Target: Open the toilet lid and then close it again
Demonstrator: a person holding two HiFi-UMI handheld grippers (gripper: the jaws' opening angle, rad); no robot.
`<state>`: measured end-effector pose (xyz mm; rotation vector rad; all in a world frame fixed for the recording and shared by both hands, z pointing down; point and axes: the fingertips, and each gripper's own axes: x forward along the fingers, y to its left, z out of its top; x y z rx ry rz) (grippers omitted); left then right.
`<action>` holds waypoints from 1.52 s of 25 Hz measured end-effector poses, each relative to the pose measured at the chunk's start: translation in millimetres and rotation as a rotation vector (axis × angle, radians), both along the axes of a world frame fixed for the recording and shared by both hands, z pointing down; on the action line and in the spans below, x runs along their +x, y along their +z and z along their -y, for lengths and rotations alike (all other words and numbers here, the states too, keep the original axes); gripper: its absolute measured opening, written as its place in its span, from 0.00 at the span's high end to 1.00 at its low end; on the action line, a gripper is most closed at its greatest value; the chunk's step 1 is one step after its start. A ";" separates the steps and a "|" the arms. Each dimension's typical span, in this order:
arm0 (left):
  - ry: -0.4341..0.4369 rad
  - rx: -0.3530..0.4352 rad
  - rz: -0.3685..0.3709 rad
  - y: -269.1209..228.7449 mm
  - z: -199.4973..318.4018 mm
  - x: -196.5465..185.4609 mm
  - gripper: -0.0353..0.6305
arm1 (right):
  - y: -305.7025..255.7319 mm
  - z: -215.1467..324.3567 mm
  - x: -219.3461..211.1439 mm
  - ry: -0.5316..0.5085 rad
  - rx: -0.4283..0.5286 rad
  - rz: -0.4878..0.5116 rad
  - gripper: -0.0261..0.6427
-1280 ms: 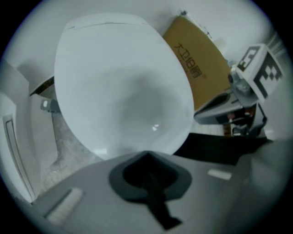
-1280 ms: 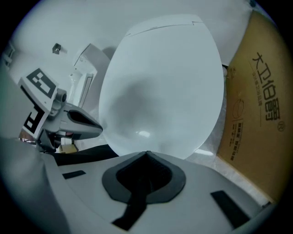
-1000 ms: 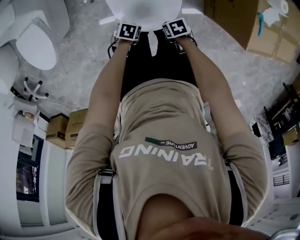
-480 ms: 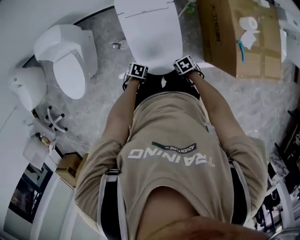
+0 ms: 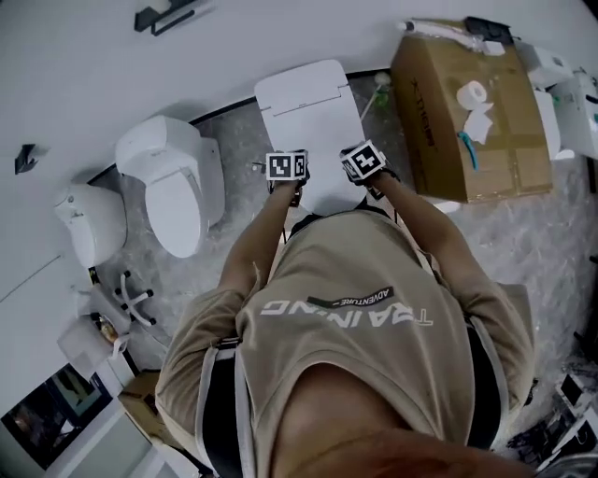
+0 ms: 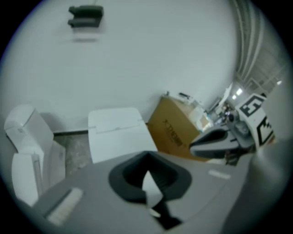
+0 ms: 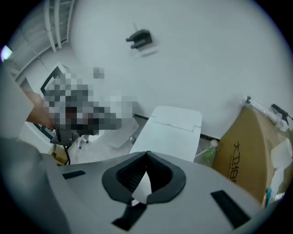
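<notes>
The white toilet (image 5: 308,117) stands against the wall with its flat lid (image 6: 116,135) down, and the lid (image 7: 170,131) also shows ahead in the right gripper view. In the head view my left gripper (image 5: 287,170) and right gripper (image 5: 365,162) are held side by side over the lid's near end. The left gripper (image 6: 147,155) has its jaws closed tip to tip with nothing between them. The right gripper (image 7: 147,154) stands the same way, shut and empty. Whether either one touches the lid cannot be told.
A second white toilet (image 5: 177,191) and another white fixture (image 5: 89,219) stand to the left. A large cardboard box (image 5: 467,112) with a paper roll (image 5: 472,93) on it stands right of the toilet. A black bracket (image 5: 168,14) hangs on the wall.
The head view has risen and pulled back, so the toilet looks smaller and farther. Both grippers have come up with it, from the lid's front edge to above its near end.
</notes>
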<state>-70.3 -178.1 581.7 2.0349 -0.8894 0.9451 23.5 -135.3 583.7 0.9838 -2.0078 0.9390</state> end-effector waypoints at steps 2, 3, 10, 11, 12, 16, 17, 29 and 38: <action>0.012 0.130 -0.031 -43.6 30.0 14.7 0.94 | -30.9 26.4 6.4 0.040 0.085 0.023 0.94; 0.020 0.199 -0.043 -66.6 44.8 20.5 0.94 | -48.6 39.8 10.1 0.059 0.131 0.035 0.94; -0.023 0.607 -0.151 -224.3 106.0 30.7 0.94 | -198.1 106.6 26.5 0.137 0.509 0.133 0.94; -0.034 0.651 -0.173 -245.2 110.4 31.9 0.94 | -219.5 113.7 28.7 0.149 0.559 0.151 0.94; -0.042 0.691 -0.194 -265.7 113.6 33.4 0.94 | -240.2 119.9 30.7 0.163 0.606 0.170 0.94; -0.035 0.855 -0.264 -344.7 115.8 40.6 0.94 | -311.8 134.4 34.3 0.186 0.750 0.244 0.94; -0.024 0.899 -0.267 -362.0 115.4 41.5 0.94 | -327.1 136.8 33.8 0.186 0.778 0.259 0.94; 0.033 1.320 -0.231 -472.5 80.7 38.7 0.94 | -477.3 105.7 38.6 0.257 1.191 0.255 0.94; 0.013 1.291 -0.222 -475.2 78.3 35.7 0.94 | -465.1 95.6 31.9 0.252 1.176 0.221 0.94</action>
